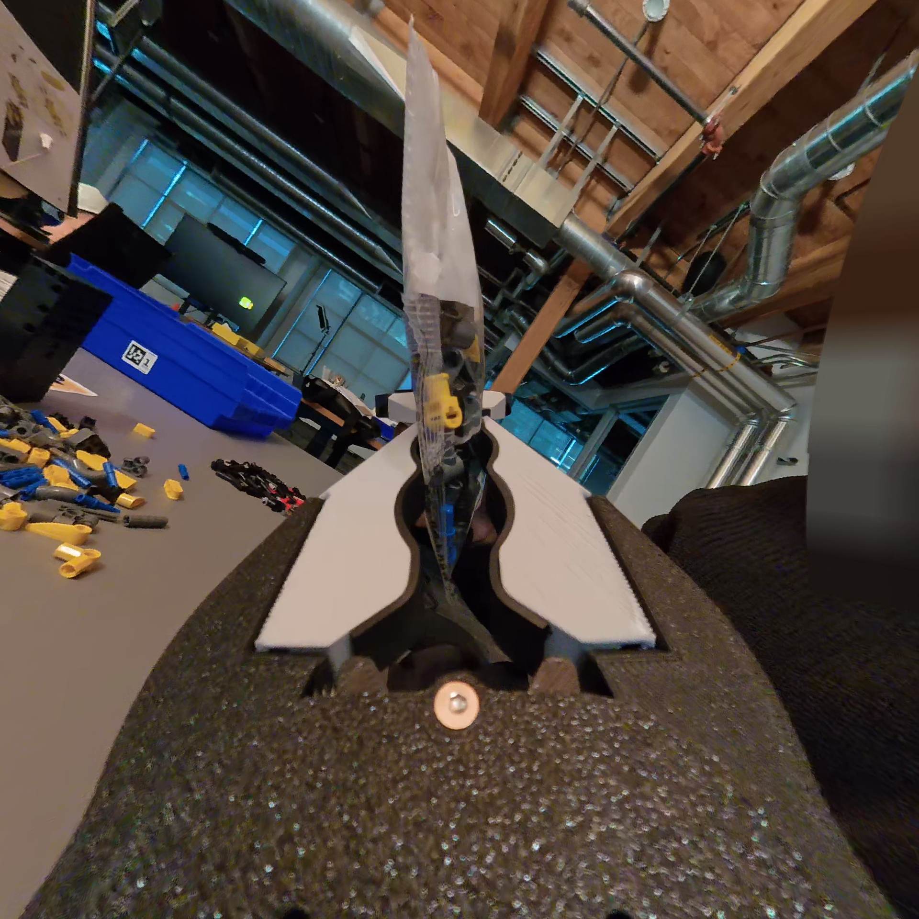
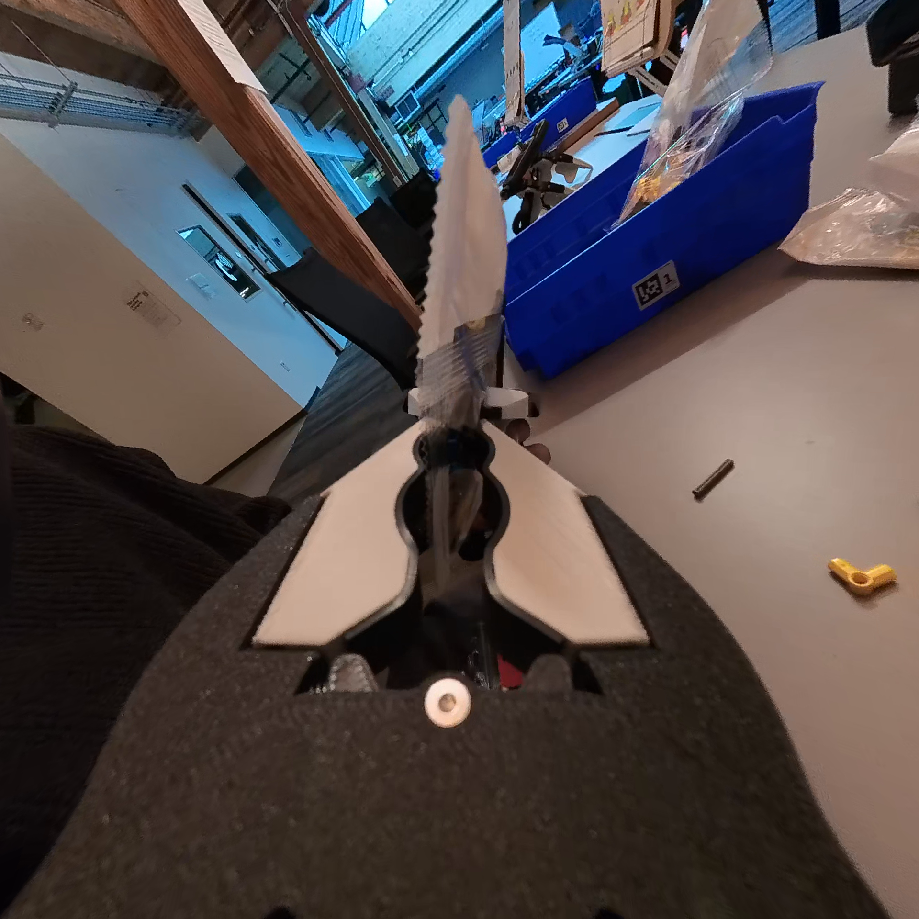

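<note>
My left gripper (image 1: 447,422) is shut on a clear plastic bag (image 1: 437,258) that stands upright between its white fingers (image 1: 542,527). The bag holds small yellow, blue and dark plastic parts; one yellow part (image 1: 440,402) shows at the fingertips. My right gripper (image 2: 460,420) is shut on a clear plastic bag (image 2: 465,233) with a serrated edge, seen edge-on and blurred. Both grippers are tilted up above the grey table (image 1: 99,621). The other gripper's white tip shows just behind the bag in each view.
Loose yellow, blue and grey parts (image 1: 54,477) lie on the table at left, with a black chain-like piece (image 1: 253,480). A blue bin (image 1: 189,363) stands behind; it also shows in the right wrist view (image 2: 646,238) holding a bag. A yellow part (image 2: 863,577), a black pin (image 2: 713,477) and more bags (image 2: 855,229) lie right. Less than 4 cm separates the two grippers' tips.
</note>
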`<action>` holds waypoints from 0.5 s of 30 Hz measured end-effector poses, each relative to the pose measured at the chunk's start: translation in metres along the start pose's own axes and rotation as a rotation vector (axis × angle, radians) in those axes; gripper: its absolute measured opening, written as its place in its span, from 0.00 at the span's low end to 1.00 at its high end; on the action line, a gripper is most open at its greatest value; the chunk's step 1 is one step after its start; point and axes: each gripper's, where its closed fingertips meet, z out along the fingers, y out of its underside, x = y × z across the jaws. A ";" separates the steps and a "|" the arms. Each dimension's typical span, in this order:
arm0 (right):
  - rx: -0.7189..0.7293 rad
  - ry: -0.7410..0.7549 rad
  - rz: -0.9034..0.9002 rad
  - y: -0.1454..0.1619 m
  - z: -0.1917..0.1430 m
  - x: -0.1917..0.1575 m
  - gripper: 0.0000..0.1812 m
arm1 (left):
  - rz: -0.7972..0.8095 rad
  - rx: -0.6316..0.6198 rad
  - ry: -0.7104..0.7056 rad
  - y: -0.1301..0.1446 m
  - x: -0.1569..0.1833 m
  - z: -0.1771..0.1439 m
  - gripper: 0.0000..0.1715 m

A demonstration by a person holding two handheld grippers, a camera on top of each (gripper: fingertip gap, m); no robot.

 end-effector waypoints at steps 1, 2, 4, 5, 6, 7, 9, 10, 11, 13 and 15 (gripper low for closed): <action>0.006 -0.003 -0.001 0.000 0.000 0.000 0.07 | 0.003 0.001 -0.001 0.000 0.000 0.000 0.09; 0.013 -0.004 -0.002 0.000 0.001 0.001 0.07 | 0.005 0.002 -0.002 -0.001 0.000 -0.001 0.09; 0.025 -0.012 0.003 -0.001 0.002 0.001 0.07 | 0.008 0.003 -0.002 -0.002 0.000 -0.002 0.08; 0.031 -0.017 0.004 -0.001 0.003 0.001 0.07 | 0.009 0.005 -0.001 -0.002 0.000 -0.002 0.07; 0.036 -0.020 0.003 -0.002 0.003 0.001 0.08 | 0.009 0.006 -0.001 -0.003 0.000 -0.003 0.07; 0.038 -0.023 0.002 -0.002 0.004 0.000 0.08 | 0.009 0.007 0.000 -0.003 0.001 -0.003 0.07; 0.041 -0.029 0.000 -0.002 0.004 0.000 0.09 | 0.008 0.006 0.001 -0.003 0.001 -0.003 0.07; 0.043 -0.030 -0.001 -0.003 0.004 0.000 0.09 | 0.007 0.007 0.000 -0.003 0.000 -0.003 0.07; 0.050 -0.031 0.000 -0.003 0.003 0.000 0.09 | 0.004 0.008 0.001 -0.003 0.000 -0.003 0.07; 0.074 -0.035 0.003 -0.007 0.001 0.000 0.11 | -0.002 0.009 0.006 -0.003 0.000 -0.003 0.07; 0.107 -0.040 0.008 -0.013 -0.004 0.000 0.12 | -0.006 0.011 0.010 -0.003 0.001 -0.004 0.07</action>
